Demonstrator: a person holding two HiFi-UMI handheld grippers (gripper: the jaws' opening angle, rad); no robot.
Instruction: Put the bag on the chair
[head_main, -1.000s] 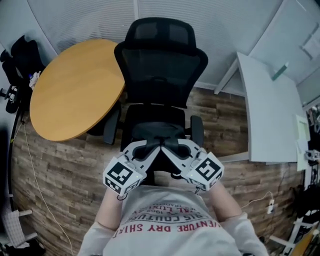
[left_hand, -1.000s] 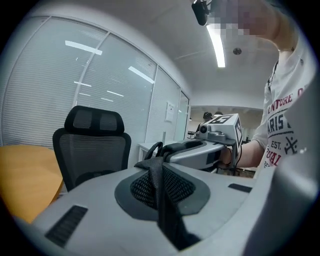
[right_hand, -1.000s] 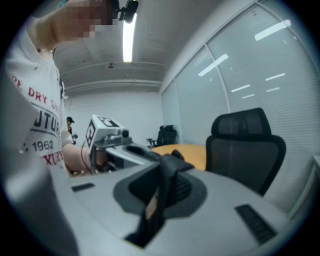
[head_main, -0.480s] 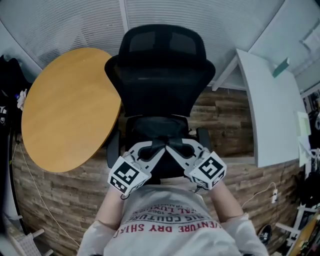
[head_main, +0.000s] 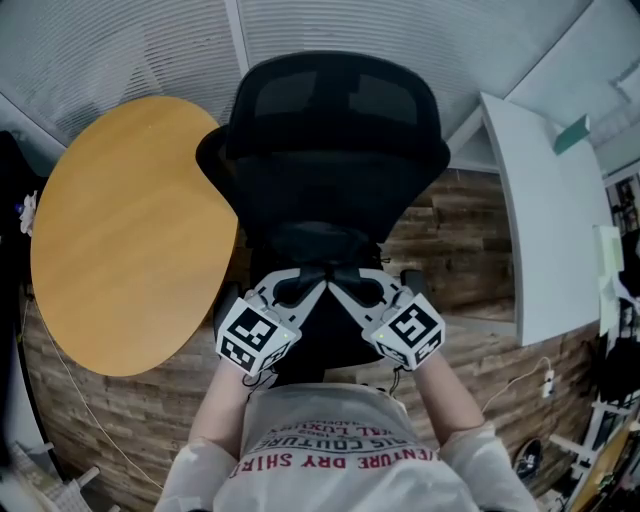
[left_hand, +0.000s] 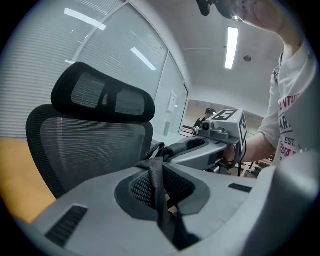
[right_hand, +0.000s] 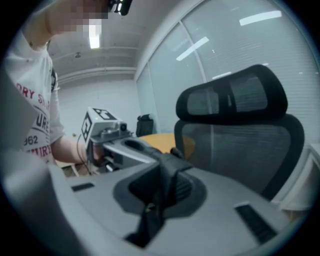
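left gripper (left_hand: 160, 175) and right gripper (right_hand: 160, 185) each clenched on a black strap (left_hand: 158, 165) of the bag (head_main: 318, 255), which hangs close before the chair (head_main: 330, 120); released short of the seat, it could slide to the floor (head_main: 450, 230)

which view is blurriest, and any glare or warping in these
Right gripper view is softest: the bag strap in its jaws and the chair look soft. Left gripper view is sharper, though the ceiling light is blown out. Head view bends the wall blinds into curves, and the black chair reads as a dark mass.
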